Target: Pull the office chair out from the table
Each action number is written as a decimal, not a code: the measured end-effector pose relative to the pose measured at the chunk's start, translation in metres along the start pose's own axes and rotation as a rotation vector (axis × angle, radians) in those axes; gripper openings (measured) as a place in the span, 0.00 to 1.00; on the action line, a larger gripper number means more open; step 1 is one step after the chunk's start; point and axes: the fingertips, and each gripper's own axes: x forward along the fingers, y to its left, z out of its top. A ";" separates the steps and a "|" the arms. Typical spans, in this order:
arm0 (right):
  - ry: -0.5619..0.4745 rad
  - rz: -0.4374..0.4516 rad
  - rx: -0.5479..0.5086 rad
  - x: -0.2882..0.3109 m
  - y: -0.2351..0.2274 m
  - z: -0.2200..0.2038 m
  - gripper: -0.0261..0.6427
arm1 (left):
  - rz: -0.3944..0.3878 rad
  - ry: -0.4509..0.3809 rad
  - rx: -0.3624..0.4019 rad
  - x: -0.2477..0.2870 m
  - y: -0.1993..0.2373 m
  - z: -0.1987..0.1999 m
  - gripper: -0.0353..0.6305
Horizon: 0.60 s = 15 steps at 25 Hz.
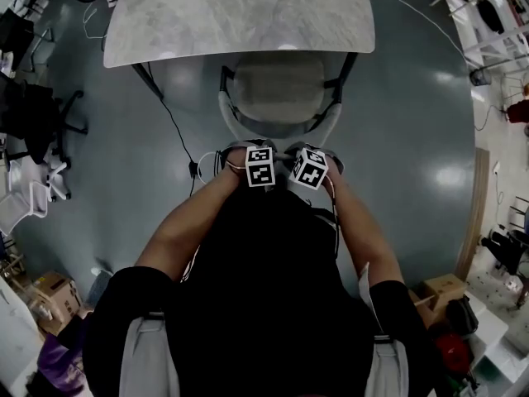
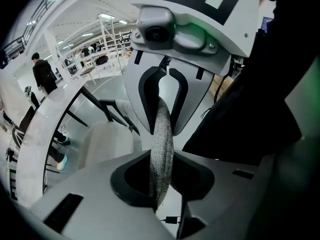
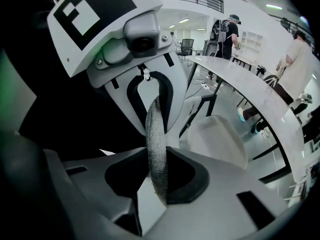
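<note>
The light grey office chair (image 1: pixel 275 89) stands with its seat partly under the marbled white table (image 1: pixel 240 15). Both grippers sit side by side on the top edge of its backrest (image 1: pixel 281 147), close to my body. My left gripper (image 1: pixel 259 160) is shut on the grey mesh backrest edge (image 2: pixel 162 139), which runs up between its dark pads. My right gripper (image 3: pixel 157 176) clamps the same mesh edge (image 3: pixel 156 144) in the same way. Each gripper view shows the other gripper facing it across the edge. The chair seat (image 2: pixel 102 141) lies beyond the jaws.
Black table legs (image 1: pixel 149 79) flank the chair. A black cable (image 1: pixel 176 129) trails over the grey floor at the left. Dark chairs (image 1: pixel 37 114) stand far left, and cardboard boxes (image 1: pixel 51 292) sit near my feet. People (image 3: pixel 227 31) stand beyond the table.
</note>
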 end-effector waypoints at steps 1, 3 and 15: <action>0.004 0.003 -0.011 -0.001 0.005 -0.002 0.18 | 0.005 -0.004 -0.003 0.000 -0.006 0.001 0.19; 0.009 0.011 -0.033 -0.002 0.014 -0.007 0.18 | 0.014 -0.012 -0.009 0.002 -0.016 0.005 0.19; 0.015 0.025 -0.058 -0.002 0.079 -0.021 0.18 | 0.022 -0.023 -0.055 0.003 -0.081 0.004 0.19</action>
